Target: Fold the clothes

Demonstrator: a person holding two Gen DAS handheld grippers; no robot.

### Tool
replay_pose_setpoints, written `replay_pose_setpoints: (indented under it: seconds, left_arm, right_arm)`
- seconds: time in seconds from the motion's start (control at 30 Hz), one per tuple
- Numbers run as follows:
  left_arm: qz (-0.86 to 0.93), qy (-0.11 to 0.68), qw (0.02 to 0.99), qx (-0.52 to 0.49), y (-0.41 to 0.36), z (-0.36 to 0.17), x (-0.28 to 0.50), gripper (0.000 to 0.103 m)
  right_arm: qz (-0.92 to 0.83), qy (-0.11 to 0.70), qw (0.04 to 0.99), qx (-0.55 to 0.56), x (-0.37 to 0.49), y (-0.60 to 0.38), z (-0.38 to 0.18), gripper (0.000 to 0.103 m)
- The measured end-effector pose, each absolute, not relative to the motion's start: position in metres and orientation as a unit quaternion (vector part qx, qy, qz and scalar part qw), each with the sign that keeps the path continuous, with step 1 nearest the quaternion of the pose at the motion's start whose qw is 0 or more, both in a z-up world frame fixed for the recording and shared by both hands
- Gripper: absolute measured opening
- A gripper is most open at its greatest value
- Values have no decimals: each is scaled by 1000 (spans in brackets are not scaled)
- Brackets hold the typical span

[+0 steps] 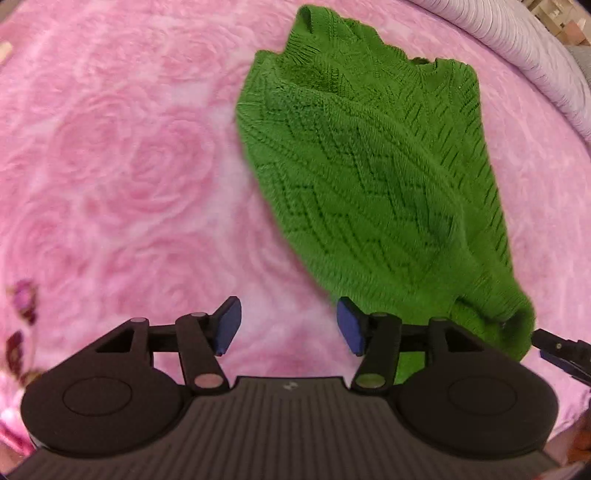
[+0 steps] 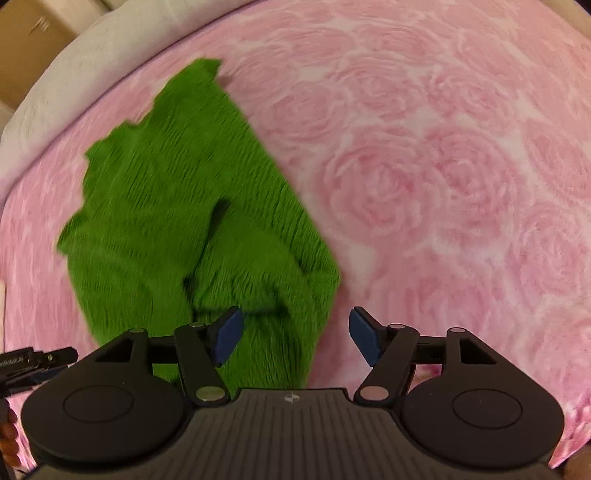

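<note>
A green knitted sweater lies bunched on the pink rose-patterned blanket. My left gripper hovers open at its near left edge, the right finger over the knit and nothing between the blue pads. In the right wrist view the same green sweater is blurred and spreads to the left. My right gripper is open above its near right edge, holding nothing. Each gripper's tip shows at the edge of the other's view.
A pale grey bolster or pillow edge runs along the far side of the blanket. Cardboard boxes stand beyond it. A dark floral print marks the blanket's near left.
</note>
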State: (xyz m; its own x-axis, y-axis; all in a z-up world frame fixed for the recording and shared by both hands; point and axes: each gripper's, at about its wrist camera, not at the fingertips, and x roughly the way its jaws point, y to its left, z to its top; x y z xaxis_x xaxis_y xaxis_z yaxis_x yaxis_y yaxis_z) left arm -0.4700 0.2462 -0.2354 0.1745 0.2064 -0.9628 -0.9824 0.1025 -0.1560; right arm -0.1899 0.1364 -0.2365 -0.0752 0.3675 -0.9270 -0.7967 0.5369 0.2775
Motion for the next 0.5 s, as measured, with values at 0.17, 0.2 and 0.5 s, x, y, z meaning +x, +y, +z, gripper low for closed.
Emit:
replay_pose_setpoints:
  seconds: [0.17,0.2,0.5]
  left_arm:
    - [501,417,609,-452,211,-226,-455,59]
    - [503,417,609,-450,204,-224,-451,59]
    - [522,413,605,-437,144,-209,-421,61]
  right_arm:
    - [477,560,643,-214,-192,118,-237,69]
    - [482,556,641,-218,-191,112,-238,69]
    - [500,548,635,-214,-160,59,-232,71]
